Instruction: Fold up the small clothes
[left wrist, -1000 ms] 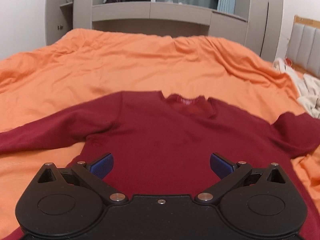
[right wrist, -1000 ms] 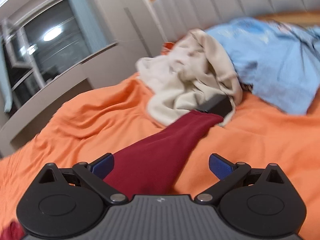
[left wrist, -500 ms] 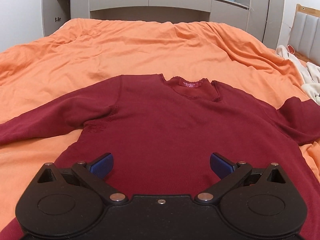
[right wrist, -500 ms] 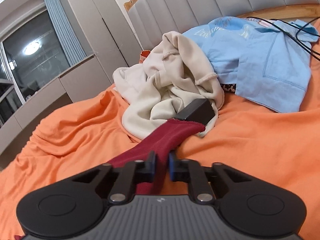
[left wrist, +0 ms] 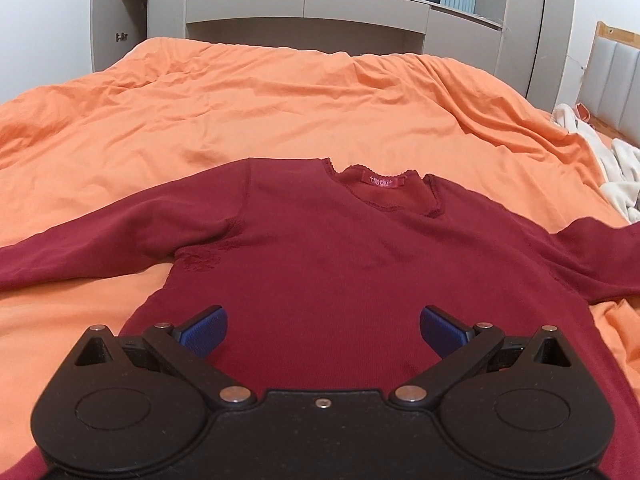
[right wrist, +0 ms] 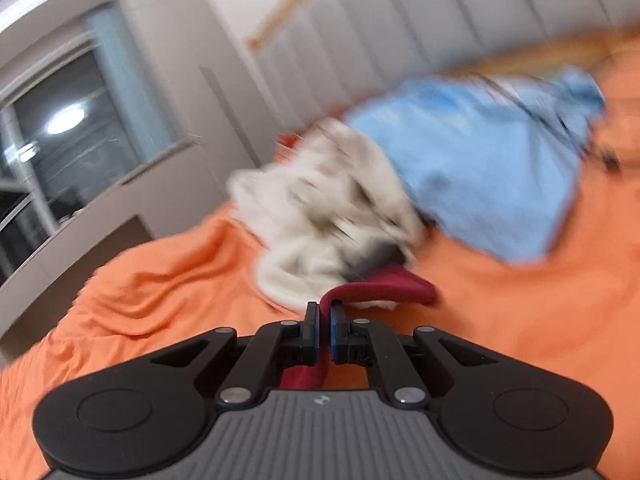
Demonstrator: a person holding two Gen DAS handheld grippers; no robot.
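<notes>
A dark red long-sleeved top point(left wrist: 328, 256) lies flat on the orange bedspread point(left wrist: 280, 112), neckline away from me, both sleeves spread to the sides. My left gripper point(left wrist: 323, 330) hovers open over the top's lower body, nothing between its blue pads. In the blurred right wrist view my right gripper point(right wrist: 325, 330) is shut on the red sleeve point(right wrist: 384, 286). The sleeve's end is lifted off the bed and curls over to the right past the fingertips.
A heap of cream clothes point(right wrist: 328, 216) and a light blue garment point(right wrist: 492, 168) lie just beyond the sleeve, near the padded headboard point(right wrist: 400, 28). A dark flat object point(right wrist: 372, 258) sits under the cream heap. Grey cabinets point(left wrist: 304, 12) stand past the bed's far edge.
My right gripper closed on the red sleeve and has lifted it off the bed, the cuff now folding over. The left view has tilted slightly; the left gripper stays open over the top.
</notes>
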